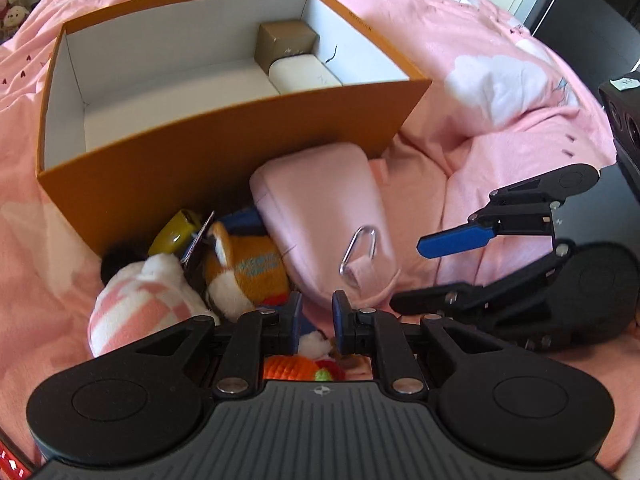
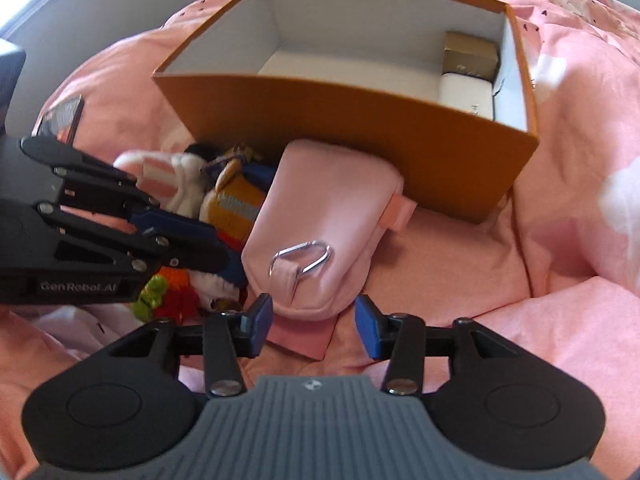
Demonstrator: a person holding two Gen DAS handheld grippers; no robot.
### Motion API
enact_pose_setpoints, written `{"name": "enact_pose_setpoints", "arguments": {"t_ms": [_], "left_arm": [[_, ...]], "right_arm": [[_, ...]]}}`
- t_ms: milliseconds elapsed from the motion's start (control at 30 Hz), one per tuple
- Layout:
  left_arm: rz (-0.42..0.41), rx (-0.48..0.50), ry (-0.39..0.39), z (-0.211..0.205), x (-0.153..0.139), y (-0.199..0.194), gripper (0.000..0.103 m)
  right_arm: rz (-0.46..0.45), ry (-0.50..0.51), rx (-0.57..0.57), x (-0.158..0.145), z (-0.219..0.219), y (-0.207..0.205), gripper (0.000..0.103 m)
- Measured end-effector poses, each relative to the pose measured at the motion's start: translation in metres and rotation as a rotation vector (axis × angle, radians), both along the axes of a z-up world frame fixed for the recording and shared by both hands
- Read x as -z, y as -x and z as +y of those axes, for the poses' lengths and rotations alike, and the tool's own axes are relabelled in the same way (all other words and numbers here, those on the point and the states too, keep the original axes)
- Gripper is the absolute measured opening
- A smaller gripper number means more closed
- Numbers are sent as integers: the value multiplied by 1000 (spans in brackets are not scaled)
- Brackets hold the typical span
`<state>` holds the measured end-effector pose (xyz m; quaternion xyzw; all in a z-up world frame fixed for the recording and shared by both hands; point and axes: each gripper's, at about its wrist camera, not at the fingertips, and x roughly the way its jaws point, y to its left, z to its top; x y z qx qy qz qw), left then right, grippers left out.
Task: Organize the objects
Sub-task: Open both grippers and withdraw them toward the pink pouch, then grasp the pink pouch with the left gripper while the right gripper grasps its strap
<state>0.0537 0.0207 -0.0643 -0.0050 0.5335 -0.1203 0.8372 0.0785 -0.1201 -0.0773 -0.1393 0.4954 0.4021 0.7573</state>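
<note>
- An orange box [image 1: 224, 136] with a white inside sits open on a bed covered by a pink blanket [image 1: 500, 120]; everything below is placed against this box.
- Inside the box, in its far right corner, a small brown box [image 1: 286, 42] stands against the wall, and a white case [image 1: 304, 76] lies just in front of it, touching it. The remaining floor of the box shows bare white.
- A pink pouch [image 1: 320, 216] leans against the outside of the box's near wall, towards its right end, and stretches away from the box towards the cameras. A silver clip [image 1: 358, 250] hangs from a fabric loop near the pouch's near end.
- Left of the pouch, also by the box's near wall, lies a pile of soft toys: an orange and white plush [image 1: 240, 268], a pink and white checked plush [image 1: 140, 304] and a yellow item [image 1: 176, 232] pressed close to the wall.
- Further from the box, under the left claw, an orange, green and red knitted toy [image 2: 168, 292] shows in part.
- The left claw [image 1: 316, 326] hovers over the near edge of the toy pile, its blue pads a small gap apart with nothing pinched between them.
- The right claw [image 2: 314, 326] is spread wide at the near end of the pouch, one pad on each side, and I cannot tell whether they touch the fabric.
</note>
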Motion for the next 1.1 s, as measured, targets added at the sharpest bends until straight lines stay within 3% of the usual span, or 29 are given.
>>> {"name": "enact_pose_setpoints", "arguments": {"t_ms": [67, 133, 233, 367, 500, 767, 800, 833, 967, 1100], "left_arm": [[-7, 7, -20, -2, 2, 3, 17], [-17, 11, -41, -5, 1, 3, 17], [-38, 20, -55, -7, 0, 5, 17], [-36, 20, -70, -8, 5, 5, 17], [-50, 26, -67, -7, 3, 7, 17], [-129, 94, -90, -9, -10, 17, 20], [-142, 106, -102, -10, -12, 19, 20], [-154, 116, -110, -11, -14, 21, 21], [-181, 147, -121, -14, -18, 22, 27], [-144, 148, -156, -16, -9, 19, 27]], "right_arm": [[-30, 28, -36, 8, 7, 7, 54], [-90, 57, -63, 12, 13, 13, 67], [-158, 87, -88, 15, 21, 16, 68], [-131, 96, -96, 26, 27, 13, 68], [-119, 100, -76, 30, 25, 10, 51], [-122, 21, -55, 4, 2, 12, 23], [-120, 7, -48, 0, -1, 11, 5], [-121, -10, -33, -6, -7, 11, 0], [-168, -64, 15, -28, -10, 7, 0], [-124, -3, -19, -18, -2, -1, 7]]}}
